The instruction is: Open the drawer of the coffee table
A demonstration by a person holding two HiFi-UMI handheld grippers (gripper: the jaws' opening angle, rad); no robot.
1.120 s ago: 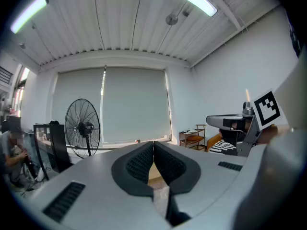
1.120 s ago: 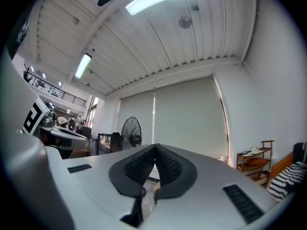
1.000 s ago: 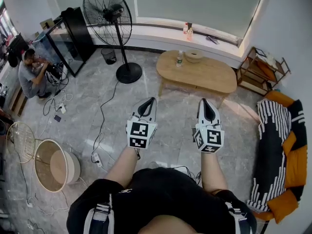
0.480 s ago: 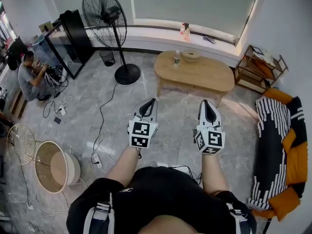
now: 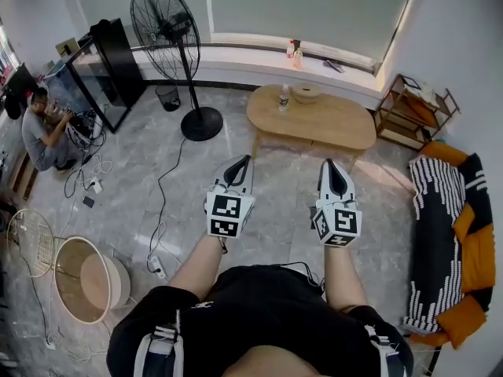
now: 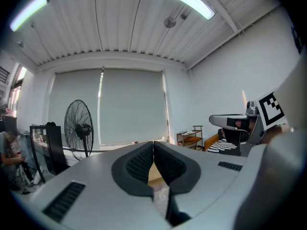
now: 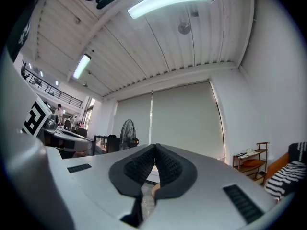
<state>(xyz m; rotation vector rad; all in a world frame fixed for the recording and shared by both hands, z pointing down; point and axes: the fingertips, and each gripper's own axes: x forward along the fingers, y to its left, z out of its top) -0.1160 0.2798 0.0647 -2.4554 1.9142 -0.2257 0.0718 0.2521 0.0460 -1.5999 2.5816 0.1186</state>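
Observation:
The oval wooden coffee table stands across the room near the window wall, with a bottle and a round bowl on top. Its drawer is not discernible from here. My left gripper and right gripper are held side by side at waist height, well short of the table, both pointing toward it. Both are shut with nothing between their pads. In the left gripper view the jaws meet at the tips; the right gripper view shows the same closed jaws, a sliver of table behind them.
A tall black standing fan stands left of the table, its cable trailing over the grey tiled floor. A wooden shelf and a sofa with striped throw line the right wall. A seated person works at far left. A round wicker side table sits lower left.
The room has slid slightly toward me and left in the head view; the coffee table sits a little closer. Both grippers remain shut and side by side.

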